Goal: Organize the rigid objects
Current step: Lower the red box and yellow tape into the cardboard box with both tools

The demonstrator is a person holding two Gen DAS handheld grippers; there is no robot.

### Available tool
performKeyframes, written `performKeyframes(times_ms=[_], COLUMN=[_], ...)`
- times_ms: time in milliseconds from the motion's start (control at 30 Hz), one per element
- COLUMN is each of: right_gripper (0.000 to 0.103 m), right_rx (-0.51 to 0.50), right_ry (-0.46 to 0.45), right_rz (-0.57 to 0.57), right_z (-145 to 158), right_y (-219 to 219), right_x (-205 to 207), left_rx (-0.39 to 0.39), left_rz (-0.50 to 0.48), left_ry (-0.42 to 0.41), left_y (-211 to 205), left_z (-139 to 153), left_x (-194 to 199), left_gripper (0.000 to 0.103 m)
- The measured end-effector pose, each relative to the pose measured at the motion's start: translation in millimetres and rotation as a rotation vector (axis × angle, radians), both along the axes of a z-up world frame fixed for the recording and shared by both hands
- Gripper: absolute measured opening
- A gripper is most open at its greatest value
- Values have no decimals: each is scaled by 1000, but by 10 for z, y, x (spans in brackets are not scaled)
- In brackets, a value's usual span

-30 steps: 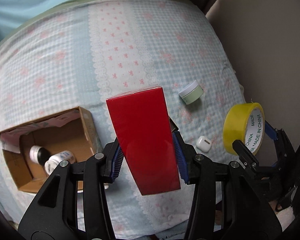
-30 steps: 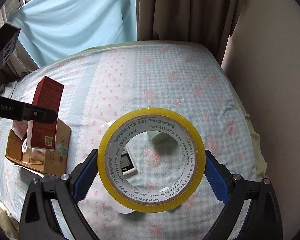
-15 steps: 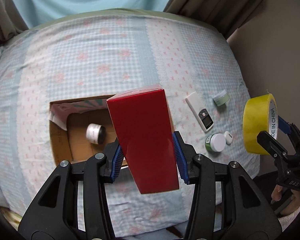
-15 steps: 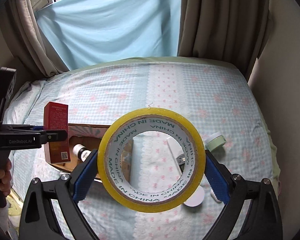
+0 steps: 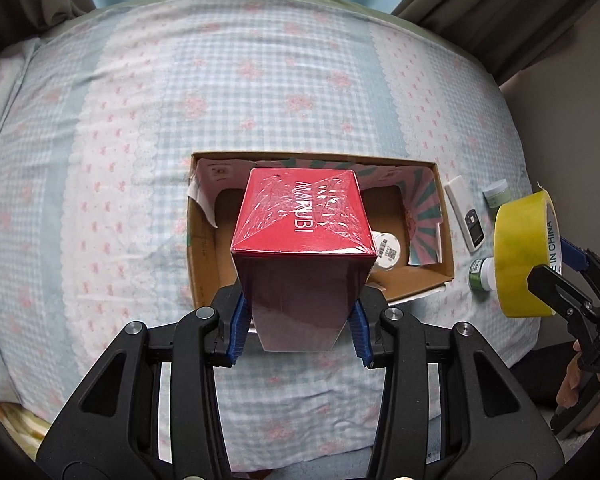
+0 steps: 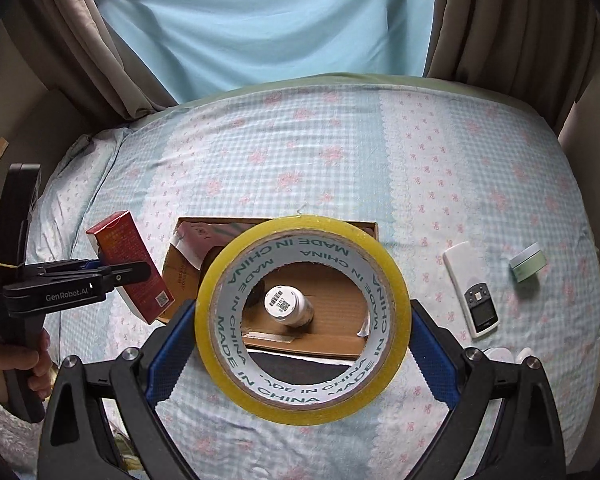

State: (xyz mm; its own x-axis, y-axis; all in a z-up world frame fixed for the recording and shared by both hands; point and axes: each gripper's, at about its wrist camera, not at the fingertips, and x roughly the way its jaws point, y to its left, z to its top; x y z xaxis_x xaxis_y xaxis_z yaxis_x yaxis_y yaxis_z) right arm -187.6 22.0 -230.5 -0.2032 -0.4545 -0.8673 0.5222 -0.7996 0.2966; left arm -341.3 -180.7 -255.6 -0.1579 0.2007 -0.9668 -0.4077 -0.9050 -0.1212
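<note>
The left gripper (image 5: 298, 326) is clamped on a red carton (image 5: 304, 240), its blue pads pressing the carton's lower sides, and in the centre of the left wrist view the carton hangs over the open cardboard box (image 5: 444, 216) lying on the checked bedspread (image 5: 140, 120). The right gripper (image 6: 300, 334) grips a yellow tape roll (image 6: 302, 320) by its outer rim, held in the lower middle of the right wrist view; through the roll's hole a white bottle (image 6: 286, 304) shows inside the box. At the right of that view a white remote (image 6: 470, 288) and a green-lidded jar (image 6: 528, 262) lie on the bedspread outside the box, with more small items just below them, partly hidden. The likely trouble is in the release: the carton is tall and held tilted, so let go from this height it may topple onto the bottle or catch the box's torn paper flap (image 5: 204, 196) and land half out. The roll is pinched only across its curved edge, so it may twist out, and on soft bedding it would roll away. With both tools aimed at one small opening, they may also knock together.
</note>
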Motion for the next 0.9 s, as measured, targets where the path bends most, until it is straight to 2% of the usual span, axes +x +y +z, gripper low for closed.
performKeyframes(times_ms=[167,400,600,800,867,900], right_gripper=[97,97,97,97,97,97], right_rx=[20,4,18,19,15,11], right_ry=[-98,-306,-404,-476,-488,-496], right_rz=[0,-80,-118,-135,-150,-163], right_z=[-298,-854,-1178,-1372,-1408,-1425], right_y=[-295,-458,-513,-549,-537,-528], right_x=[-154,-469,-660,-788,-830,-848], left_rx=[-24,-31,-77,-103,-109,-96], left_rz=[16,36,16,-2,-21,-35], left_ry=[-68,-137,-157,-171,-162,-145], left_y=[-100,-137,-38,72,130,162], left_z=[-361,-721,-917,-1046,-1049,-1014], left_x=[-103,-281,-416,-451,-438,-422], left_gripper=[38,38,38,38,54,89])
